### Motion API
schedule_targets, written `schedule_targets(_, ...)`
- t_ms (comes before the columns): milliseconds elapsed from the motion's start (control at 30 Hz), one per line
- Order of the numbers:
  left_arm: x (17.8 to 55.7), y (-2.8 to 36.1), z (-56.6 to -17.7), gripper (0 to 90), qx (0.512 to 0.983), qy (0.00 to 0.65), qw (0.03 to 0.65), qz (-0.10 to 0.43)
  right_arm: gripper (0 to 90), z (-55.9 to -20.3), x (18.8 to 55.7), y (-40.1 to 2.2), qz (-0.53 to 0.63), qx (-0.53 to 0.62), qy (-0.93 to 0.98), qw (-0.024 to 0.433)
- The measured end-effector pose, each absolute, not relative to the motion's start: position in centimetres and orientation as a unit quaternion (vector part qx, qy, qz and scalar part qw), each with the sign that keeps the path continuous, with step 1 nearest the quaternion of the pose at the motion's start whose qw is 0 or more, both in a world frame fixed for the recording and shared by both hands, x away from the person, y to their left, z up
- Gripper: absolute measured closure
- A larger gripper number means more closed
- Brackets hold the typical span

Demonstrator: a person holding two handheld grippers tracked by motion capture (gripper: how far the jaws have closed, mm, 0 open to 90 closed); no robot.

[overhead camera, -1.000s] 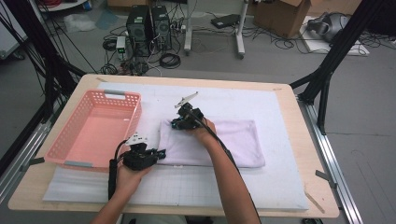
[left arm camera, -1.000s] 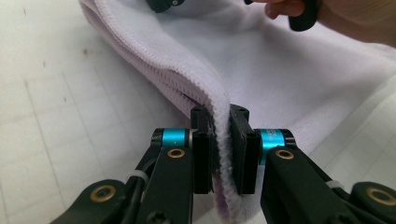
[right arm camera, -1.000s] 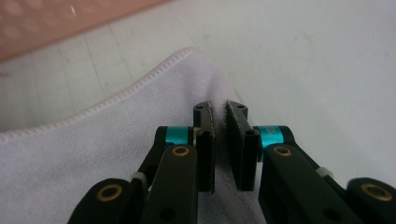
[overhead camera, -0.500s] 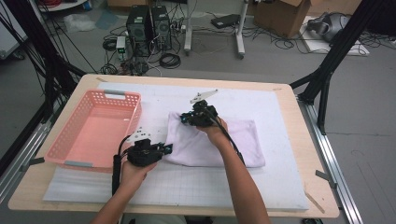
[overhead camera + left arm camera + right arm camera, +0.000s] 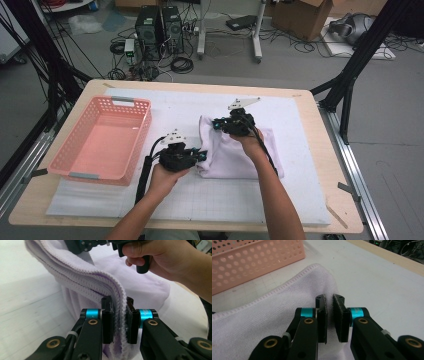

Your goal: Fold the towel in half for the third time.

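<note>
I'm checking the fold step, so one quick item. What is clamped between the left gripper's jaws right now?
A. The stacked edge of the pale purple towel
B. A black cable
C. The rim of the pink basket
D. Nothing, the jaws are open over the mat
A: in the left gripper view, the left gripper has both black pads pressed on the ribbed, layered edge of the towel, which rises between them.

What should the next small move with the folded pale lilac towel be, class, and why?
Probably carry the lifted left edge of the pale lilac towel rightward over the part on the white mat. Both the left gripper and right gripper pinch that raised edge; the rest lies flat.
</note>
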State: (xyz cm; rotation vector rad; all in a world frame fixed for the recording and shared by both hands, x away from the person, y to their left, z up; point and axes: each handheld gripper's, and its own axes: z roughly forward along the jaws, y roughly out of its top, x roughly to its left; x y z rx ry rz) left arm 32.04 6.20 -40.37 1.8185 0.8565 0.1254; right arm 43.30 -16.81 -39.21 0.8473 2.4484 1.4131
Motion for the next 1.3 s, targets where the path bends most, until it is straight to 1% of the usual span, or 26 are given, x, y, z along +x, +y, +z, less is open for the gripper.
schedule_targets(433, 33.1, 0.7, -39.7, 78.9, 0.785, 0.333, 0.519, 0.056, 82.1, -39.3, 43.1, -21.2, 0.481, 0.318, 0.809, 0.115)
schedule_targets(767, 33.5, -2.6, -40.2, 76.2, 0.789, 0.332, 0.515, 0.046, 82.2, -40.0, 42.8, -23.8, 0.473, 0.342, 0.801, 0.132)
schedule_targets(900, 33.6, -3.5, -40.1, 68.8, 0.786, 0.334, 0.519, 0.044, 82.3, -40.2, 42.7, -24.8, 0.466, 0.353, 0.799, 0.138)
schedule_targets(1033, 33.4, -3.6, -40.0, 55.8, 0.785, 0.328, 0.523, 0.045, 82.4, -40.4, 42.7, -25.6, 0.466, 0.359, 0.796, 0.143)
schedule_targets(1167, 33.1, -2.9, -39.4, 44.9, 0.789, 0.310, 0.527, 0.066, 82.4, -40.7, 42.8, -26.3, 0.466, 0.367, 0.792, 0.144)
schedule_targets(1300, 32.8, -1.4, -38.8, 41.6, 0.783, 0.306, 0.536, 0.079, 82.4, -41.0, 42.8, -26.7, 0.463, 0.373, 0.790, 0.148)
